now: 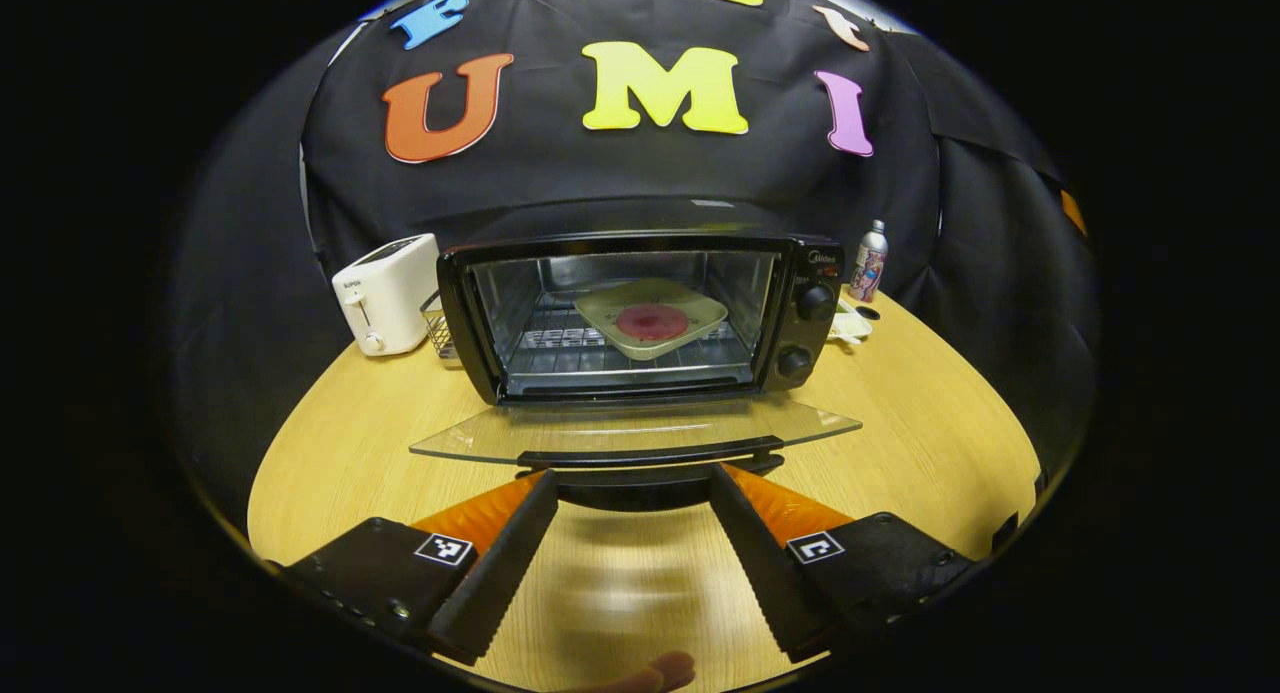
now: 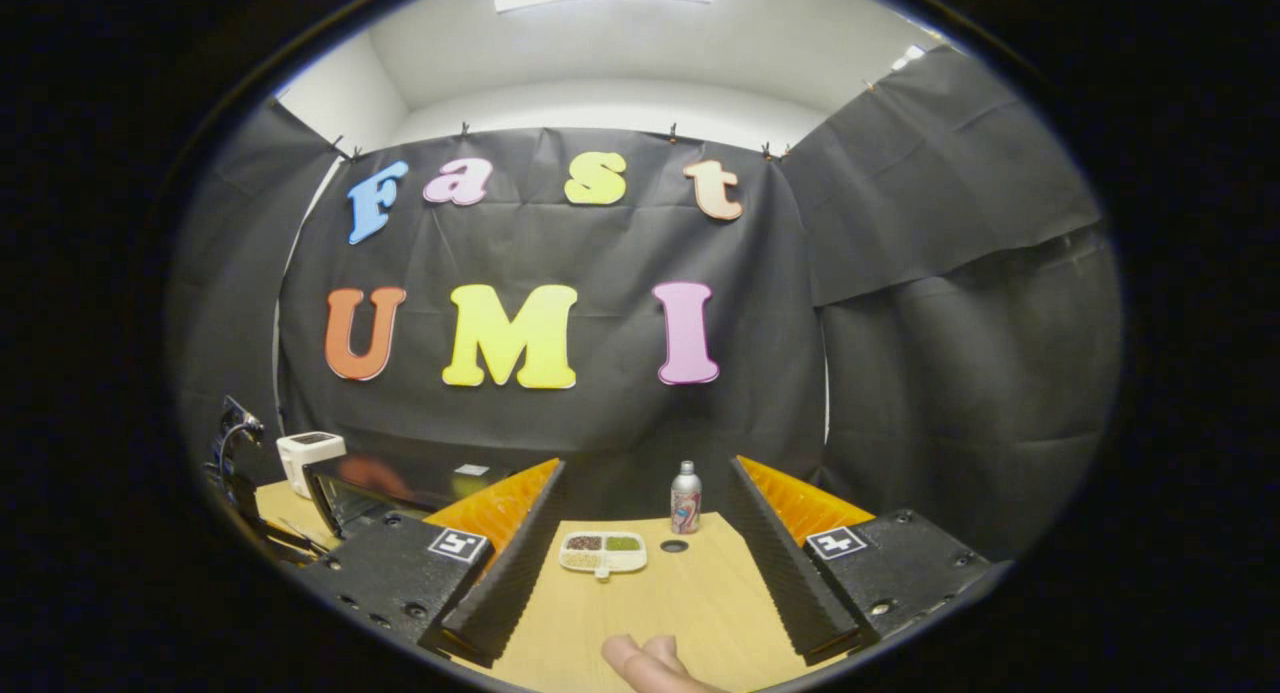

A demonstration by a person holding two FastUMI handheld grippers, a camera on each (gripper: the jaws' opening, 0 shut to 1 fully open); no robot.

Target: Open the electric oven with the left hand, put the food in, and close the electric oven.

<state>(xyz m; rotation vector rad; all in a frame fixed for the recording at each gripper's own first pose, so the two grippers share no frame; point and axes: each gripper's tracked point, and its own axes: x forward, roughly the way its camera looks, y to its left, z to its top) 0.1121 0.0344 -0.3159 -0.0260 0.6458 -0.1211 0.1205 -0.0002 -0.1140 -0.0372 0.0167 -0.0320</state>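
In the left gripper view, the left gripper [image 1: 633, 493] sits low over the wooden table [image 1: 930, 443], its fingers [image 1: 500, 553] spread wide and grasping nothing. A fingertip of the person's hand [image 1: 665, 670] peeks in at 6 o'clock. Just past the finger ends, at 12 o'clock from them, lies the black door handle [image 1: 650, 460] of the electric oven [image 1: 640, 313]; the tips are close beside it, and I cannot tell whether they touch it. The glass door [image 1: 635, 431] is folded down flat toward the camera. Inside, on the wire rack [image 1: 560, 338], rests a pale square plate [image 1: 650, 318] carrying the round reddish food [image 1: 652, 322]. At 10 o'clock from the oven stands a white toaster [image 1: 387, 293]; at 2 o'clock, a small can [image 1: 868, 262].

In the right gripper view, the right gripper [image 2: 645, 528] also has its fingers [image 2: 510, 573] released and wide apart, well above the table [image 2: 680, 603], with a hand [image 2: 655, 665] at 6 o'clock. Between the fingers, farther off, lie a white divided dish [image 2: 602, 551] and the can [image 2: 685, 498]. The oven [image 2: 400, 488] and toaster [image 2: 308, 455] show at 9 o'clock.
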